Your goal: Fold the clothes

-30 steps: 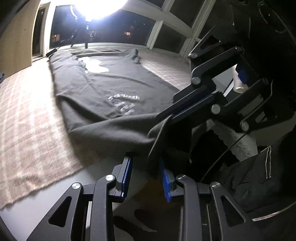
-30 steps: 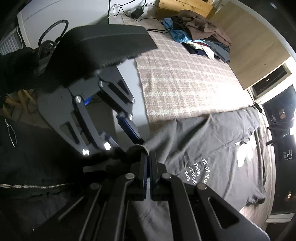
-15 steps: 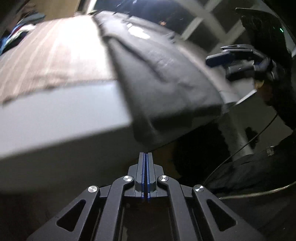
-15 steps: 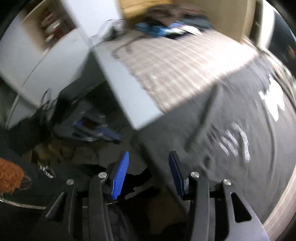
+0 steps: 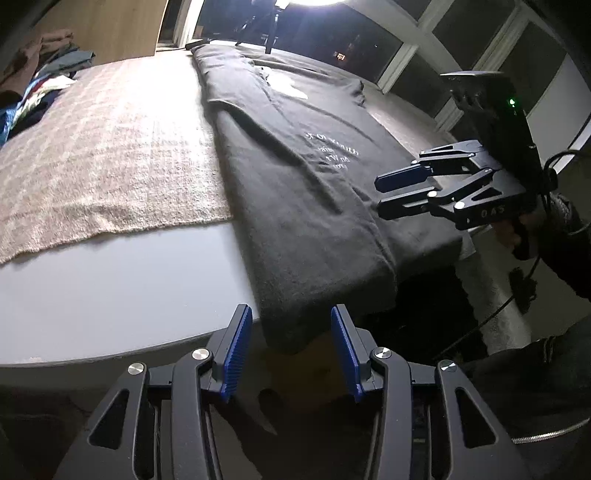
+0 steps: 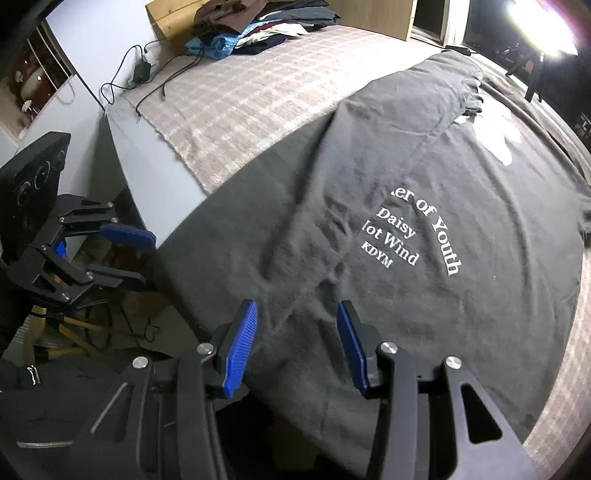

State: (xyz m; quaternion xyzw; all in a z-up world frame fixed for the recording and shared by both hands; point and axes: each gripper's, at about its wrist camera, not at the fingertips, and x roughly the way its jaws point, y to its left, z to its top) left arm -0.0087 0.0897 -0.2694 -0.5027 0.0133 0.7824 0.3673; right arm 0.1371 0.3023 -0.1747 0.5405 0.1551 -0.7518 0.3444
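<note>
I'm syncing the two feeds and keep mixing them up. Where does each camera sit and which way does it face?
Left wrist: on the left gripper, at the table's near edge, facing along the dark T-shirt toward the windows; the right gripper and a hand show.
Right wrist: on the right gripper, above the T-shirt, facing the clothes pile; the left gripper shows.
Shared: T-shirt, checked blanket, clothes pile.

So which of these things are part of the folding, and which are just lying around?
In the job:
black T-shirt
left tongs, open
right tongs, open

Lying about:
heap of clothes
checked blanket
charger and cables
bright lamp
</note>
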